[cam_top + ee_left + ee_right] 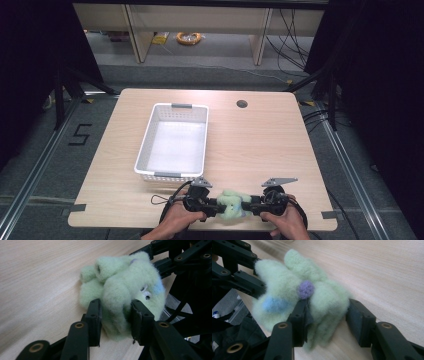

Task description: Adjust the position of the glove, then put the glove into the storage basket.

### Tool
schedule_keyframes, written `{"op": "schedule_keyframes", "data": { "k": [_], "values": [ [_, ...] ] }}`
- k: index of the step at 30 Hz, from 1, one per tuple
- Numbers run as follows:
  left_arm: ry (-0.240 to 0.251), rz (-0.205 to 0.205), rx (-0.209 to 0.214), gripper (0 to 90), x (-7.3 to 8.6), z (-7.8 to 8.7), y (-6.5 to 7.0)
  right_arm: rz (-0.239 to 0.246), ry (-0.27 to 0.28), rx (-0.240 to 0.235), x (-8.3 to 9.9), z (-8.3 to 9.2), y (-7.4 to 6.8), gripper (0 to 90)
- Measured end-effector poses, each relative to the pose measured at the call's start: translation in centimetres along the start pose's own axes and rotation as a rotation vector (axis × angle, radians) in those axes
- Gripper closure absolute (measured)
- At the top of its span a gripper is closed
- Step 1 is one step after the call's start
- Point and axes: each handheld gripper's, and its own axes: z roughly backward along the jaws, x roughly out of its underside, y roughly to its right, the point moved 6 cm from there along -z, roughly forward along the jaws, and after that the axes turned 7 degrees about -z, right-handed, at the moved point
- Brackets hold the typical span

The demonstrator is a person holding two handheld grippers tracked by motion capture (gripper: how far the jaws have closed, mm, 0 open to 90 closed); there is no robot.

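You've got the green fluffy toy sitting at the near edge of the table, right between your two hands. Your left gripper has both jaws pressed into the fluff, clamped on one end of the toy. Your right gripper straddles the other end: one jaw digs into the fluff just below the purple pompom, the other touches the fluff, though I can't tell if it presses. A blue patch shows beside it. The white basket stands farther back, well apart.
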Motion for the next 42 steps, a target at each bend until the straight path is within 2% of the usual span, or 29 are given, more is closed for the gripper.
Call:
{"op": "schedule_keyframes", "data": {
  "k": [1,2,3,4,5,6,7,8,9,11,12,14,15,16,17,20,22,23,28,29,30,31,32,36,37,38,40,41,42],
  "values": [
    [0.006,0.001,0.0,65.8,-0.1,-0.1,0.1,-0.001,0.005,0.001,0.0,0.0,0.0,56.4],
    [0.004,-0.002,0.003,67.4,0.0,0.0,0.0,-0.004,0.0,-0.023,0.1,0.0,-0.1,58.4],
    [0.022,0.005,0.019,68.9,-0.1,-0.2,0.1,-0.006,0.0,-0.032,0.1,0.0,-0.1,60.0],
    [0.018,0.006,0.031,69.9,0.0,-0.2,0.1,-0.008,0.001,-0.041,0.2,0.0,-0.1,61.9],
    [0.022,0.004,0.032,71.0,0.0,-0.2,0.1,-0.026,0.003,-0.038,0.2,0.0,-0.2,63.6],
    [0.026,0.001,0.021,72.2,0.0,-0.2,0.1,0.002,0.007,-0.038,0.2,0.0,-0.1,65.6],
    [0.029,-0.005,0.028,73.3,0.0,-0.2,0.2,0.01,0.011,-0.062,0.1,-0.1,-0.1,67.1],
    [0.021,-0.005,0.029,74.4,0.0,-0.1,0.1,0.021,0.011,-0.049,0.1,0.1,-0.1,68.8],
    [0.029,0.005,0.04,75.0,0.0,-0.2,0.2,0.027,0.015,-0.059,0.2,0.1,-0.2,69.9],
    [0.035,0.002,0.04,76.3,-0.1,-0.1,0.1,0.023,0.025,-0.044,0.2,0.2,-0.2,71.8],
    [0.038,0.005,0.041,77.0,-0.1,-0.1,0.2,0.028,0.027,-0.063,0.2,0.2,-0.2,72.5],
    [0.033,-0.011,0.044,77.6,-0.1,0.0,0.2,0.03,0.032,-0.056,0.2,0.3,-0.3,73.1],
    [0.018,-0.017,0.024,77.7,-0.1,0.2,0.3,0.038,0.037,-0.06,0.2,0.3,-0.4,73.5],
    [0.04,-0.006,0.04,78.0,-0.1,0.1,0.4,0.04,0.036,-0.056,0.3,0.4,-0.4,73.7],
    [0.036,-0.013,0.058,78.1,-0.1,0.2,0.4,0.038,0.041,-0.046,0.3,0.4,-0.5,73.8],
    [0.043,-0.018,0.062,78.4,-0.2,0.6,0.5,0.037,0.047,-0.05,0.4,0.6,-0.6,74.0],
    [0.04,-0.014,0.043,78.5,-0.2,0.8,0.5,0.037,0.055,-0.059,0.3,0.6,-0.7,74.1],
    [0.047,-0.016,0.068,78.5,-0.2,0.9,0.5,0.037,0.056,-0.063,0.3,0.6,-0.8,74.2],
    [0.055,-0.013,0.068,78.5,-0.4,1.4,0.5,0.038,0.07,-0.074,0.1,0.8,-1.1,74.3],
    [0.058,-0.019,0.067,78.5,-0.4,1.5,0.5,0.05,0.071,-0.065,0.1,1.0,-1.1,74.3],
    [0.061,-0.016,0.057,78.5,-0.4,1.7,0.5,0.007,0.065,-0.08,0.1,1.1,-1.6,74.3],
    [0.057,-0.021,0.05,78.5,-0.4,1.8,0.5,0.014,0.072,-0.085,0.0,1.2,-1.7,74.3],
    [0.064,-0.019,0.065,78.5,-0.5,1.8,0.6,0.058,0.08,-0.064,-0.2,1.2,-1.4,74.3],
    [0.069,-0.039,0.057,78.4,-0.5,2.2,0.7,0.03,0.072,-0.076,-0.3,1.6,-2.1,74.3],
    [0.076,-0.044,0.051,78.4,-0.6,2.4,0.7,0.035,0.086,-0.079,-0.5,1.6,-2.2,74.3],
    [0.078,-0.049,0.046,78.4,-0.7,2.5,0.7,0.071,0.095,-0.06,-0.8,1.7,-2.1,74.3],
    [0.09,-0.046,0.039,78.3,-0.8,2.8,0.7,0.044,0.089,-0.079,-0.9,1.8,-2.7,74.3],
    [0.094,-0.048,0.043,78.3,-0.9,3.0,0.7,0.049,0.09,-0.077,-1.1,1.9,-2.8,74.3],
    [0.093,-0.049,0.039,78.3,-1.0,3.1,0.7,0.079,0.105,-0.074,-1.3,1.9,-2.6,74.3]
  ]
}}
